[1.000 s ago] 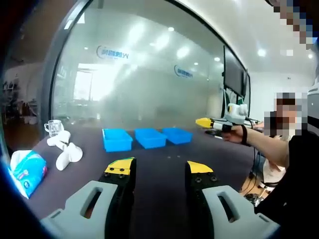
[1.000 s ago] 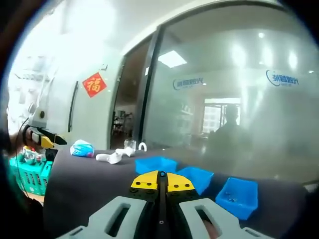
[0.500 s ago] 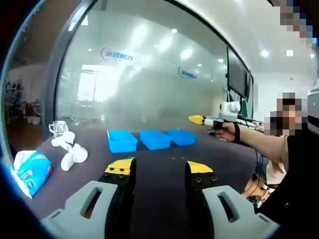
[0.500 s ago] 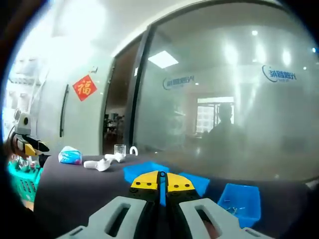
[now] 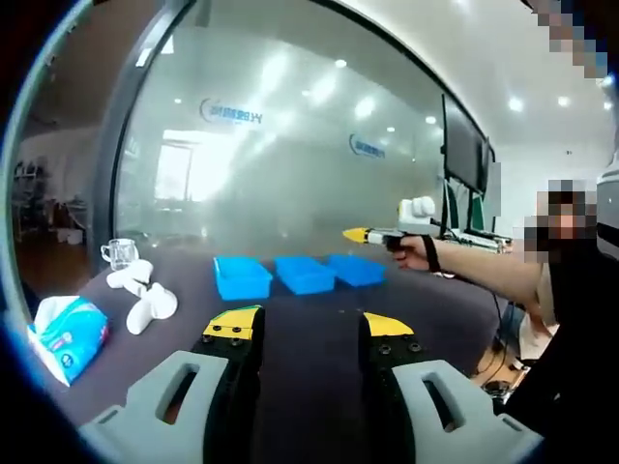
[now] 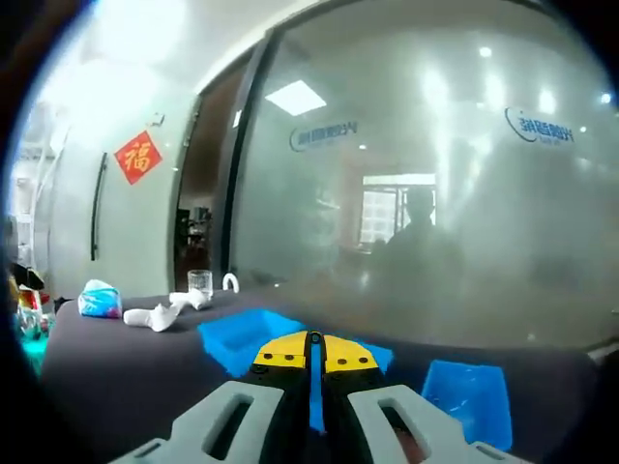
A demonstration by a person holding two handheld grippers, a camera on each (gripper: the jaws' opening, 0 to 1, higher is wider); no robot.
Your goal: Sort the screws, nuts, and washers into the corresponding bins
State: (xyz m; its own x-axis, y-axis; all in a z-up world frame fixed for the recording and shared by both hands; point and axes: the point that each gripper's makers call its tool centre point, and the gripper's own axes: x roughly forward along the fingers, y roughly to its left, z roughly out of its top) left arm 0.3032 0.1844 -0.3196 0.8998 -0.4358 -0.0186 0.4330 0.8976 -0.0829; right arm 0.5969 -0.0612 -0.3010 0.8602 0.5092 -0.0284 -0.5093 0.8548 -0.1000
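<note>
Swinging right gripper (image 5: 356, 234) leftward toward 3 blue bins (image 5: 299, 274), jaws closed, grasp unclear; left gripper (image 5: 308, 327) gaping empty; centering over matching bin before releasing.

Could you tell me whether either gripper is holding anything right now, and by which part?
Nothing visible: the left gripper is open and empty; the right gripper is shut with nothing seen between its tips.

My closed right fingers (image 6: 311, 350) hide the middle blue bin (image 6: 372, 356) just beyond them; any bin contents are too blurred to tell.
</note>
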